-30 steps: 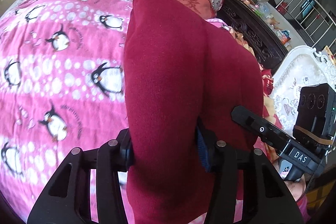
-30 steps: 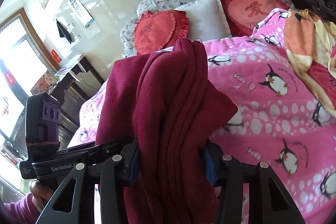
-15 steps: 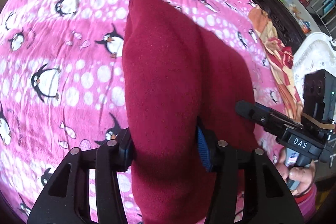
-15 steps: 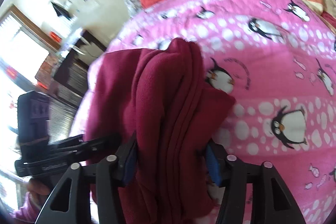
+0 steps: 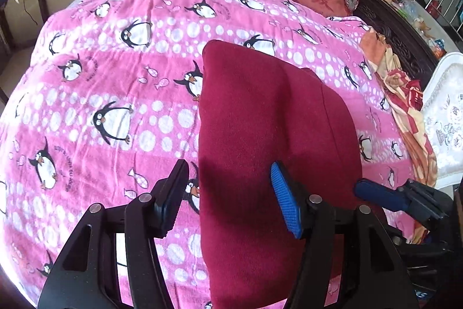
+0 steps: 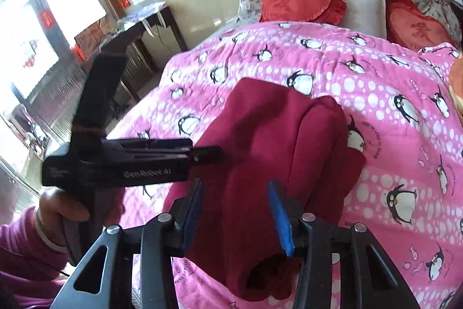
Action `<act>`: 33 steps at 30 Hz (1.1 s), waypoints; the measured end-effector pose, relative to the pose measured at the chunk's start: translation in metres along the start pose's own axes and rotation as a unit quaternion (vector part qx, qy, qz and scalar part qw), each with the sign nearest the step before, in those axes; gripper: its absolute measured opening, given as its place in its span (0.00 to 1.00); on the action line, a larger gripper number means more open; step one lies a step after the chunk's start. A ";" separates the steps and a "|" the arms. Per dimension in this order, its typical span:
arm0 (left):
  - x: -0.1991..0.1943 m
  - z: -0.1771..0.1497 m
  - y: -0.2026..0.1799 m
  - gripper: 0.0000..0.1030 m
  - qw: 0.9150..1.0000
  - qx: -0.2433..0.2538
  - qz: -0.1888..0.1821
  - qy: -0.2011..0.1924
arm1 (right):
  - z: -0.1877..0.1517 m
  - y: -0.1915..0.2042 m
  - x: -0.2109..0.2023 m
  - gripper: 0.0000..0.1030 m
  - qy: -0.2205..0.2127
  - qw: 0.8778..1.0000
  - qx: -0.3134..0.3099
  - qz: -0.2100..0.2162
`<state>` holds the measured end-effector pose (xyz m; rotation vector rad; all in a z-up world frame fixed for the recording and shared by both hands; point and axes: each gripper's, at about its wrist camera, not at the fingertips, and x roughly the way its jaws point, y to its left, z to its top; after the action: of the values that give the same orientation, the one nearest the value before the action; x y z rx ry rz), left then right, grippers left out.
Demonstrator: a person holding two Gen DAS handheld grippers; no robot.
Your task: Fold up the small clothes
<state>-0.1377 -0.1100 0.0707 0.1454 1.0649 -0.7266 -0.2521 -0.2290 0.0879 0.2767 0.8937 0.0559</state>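
My left gripper (image 5: 228, 199) has just been opening, and its jaws now stand wide: the left pad has come clear off the cloth with pink bedspread showing in the gap beside it, and the blue right pad lies against the top of the garment without pinching anything. A second ago both pads were squeezing the dark red garment (image 5: 269, 141) and carrying it above the bed; now it lies folded on the penguin bedspread (image 5: 95, 94), running from under my jaws away ahead of them.

My right gripper (image 6: 234, 210) has just been closing in, its jaws narrower than a moment ago. The thick bundled edge of the same garment (image 6: 277, 135) sits between its blue pads, and the cloth looks pressed there — so I read this side as holding on. Seen from that wrist, my left gripper (image 6: 208, 154) reaches across to the left of my jaws, the hand (image 6: 66, 207) on its handle low at the left.

So the carry looks over and the garment is set down. I judge the fold nearly done — what remains is to let go on the right and perhaps smooth the lumpy layers near that edge, which could spring open once released.
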 end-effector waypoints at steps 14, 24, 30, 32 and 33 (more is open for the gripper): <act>-0.030 -0.019 -0.015 0.68 0.994 0.020 0.063 -0.085 | -0.032 -0.013 -0.012 0.30 -0.008 0.998 0.044 -0.038; -0.053 -0.022 -0.031 0.68 0.989 0.036 0.072 -0.123 | -0.025 -0.010 -0.055 0.45 -0.072 0.990 0.070 -0.102; -0.063 -0.026 -0.036 0.68 0.987 0.040 0.077 -0.138 | -0.016 -0.009 -0.064 0.54 -0.084 0.984 0.080 -0.135; -0.067 -0.027 -0.037 0.68 0.986 0.042 0.079 -0.142 | -0.016 -0.008 -0.065 0.61 -0.090 0.983 0.086 -0.133; -0.068 -0.027 -0.037 0.68 0.985 0.045 0.081 -0.144 | -0.016 -0.008 -0.066 0.62 -0.094 0.983 0.089 -0.134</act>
<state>-0.1995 -0.0945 0.1221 0.1957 0.7368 -0.6263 -0.3059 -0.2441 0.1264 0.3209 0.7427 -0.2969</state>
